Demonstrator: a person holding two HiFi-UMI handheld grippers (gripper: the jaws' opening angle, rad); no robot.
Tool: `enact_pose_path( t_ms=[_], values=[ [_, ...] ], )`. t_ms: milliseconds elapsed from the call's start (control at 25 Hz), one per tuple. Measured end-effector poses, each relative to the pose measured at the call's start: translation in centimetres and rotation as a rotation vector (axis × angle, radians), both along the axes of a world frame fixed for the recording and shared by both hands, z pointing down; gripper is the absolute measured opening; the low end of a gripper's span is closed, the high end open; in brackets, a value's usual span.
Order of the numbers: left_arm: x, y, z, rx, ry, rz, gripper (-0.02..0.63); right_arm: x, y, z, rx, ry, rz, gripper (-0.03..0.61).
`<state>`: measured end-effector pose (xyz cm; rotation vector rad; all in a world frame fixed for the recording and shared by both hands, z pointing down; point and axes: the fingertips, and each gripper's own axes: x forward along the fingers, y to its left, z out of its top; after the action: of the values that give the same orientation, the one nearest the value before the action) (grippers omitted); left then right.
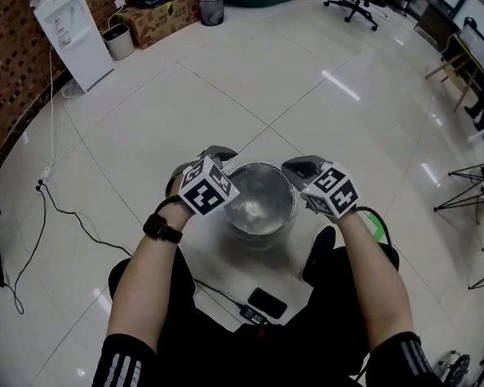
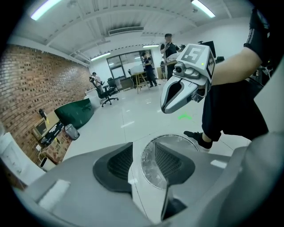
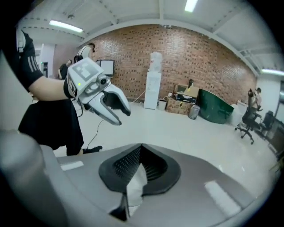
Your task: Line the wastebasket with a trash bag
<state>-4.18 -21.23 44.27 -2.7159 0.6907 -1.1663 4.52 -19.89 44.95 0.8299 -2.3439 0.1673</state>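
Film of the thin translucent whitish plastic trash bag is clamped as a crumpled fold between the closed jaws of the right gripper. The jaws of the left gripper stand apart, and no film is clearly caught between them. The round shiny metal wastebasket stands on the white tiled floor between the two grippers, left gripper at its left rim, right gripper at its right rim. Crinkled clear film is seen inside the basket and across its mouth.

Handling, as judged: the bag is very light, limp and slippery, and easily torn or stretched. It is best taken at its open edge, with several layers bunched in the jaws. The basket looks stiff and light, so it may be dragged or tipped if the film is pulled hard. A second hold opposite the first is needed before the edge can be spread over the rim.
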Motion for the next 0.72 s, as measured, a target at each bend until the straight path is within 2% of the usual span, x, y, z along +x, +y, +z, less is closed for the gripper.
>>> enact_pose_path(
  t_ms=[160,360,520,720],
  values=[
    [-0.1,0.2,-0.7,0.019,0.022,-0.002,0.149,1.8,-0.7,-0.9,0.02,-0.091,0.043,0.006],
    [-0.7,-0.1,-1.3,0.033,0.038,-0.007,0.149,2.8,-2.8,-3.2,0.056,-0.11,0.066,0.006],
    [-1.7,-0.6,-1.1,0.034,0.037,-0.026,0.149,1.8,-2.8,-3.8,0.067,-0.114,0.036,0.006],
    [-2.0,-1.2,-1.7,0.06,0.044,-0.046,0.114,1.3,-2.8,-3.8,0.067,-0.105,0.021,0.006]
  ],
)
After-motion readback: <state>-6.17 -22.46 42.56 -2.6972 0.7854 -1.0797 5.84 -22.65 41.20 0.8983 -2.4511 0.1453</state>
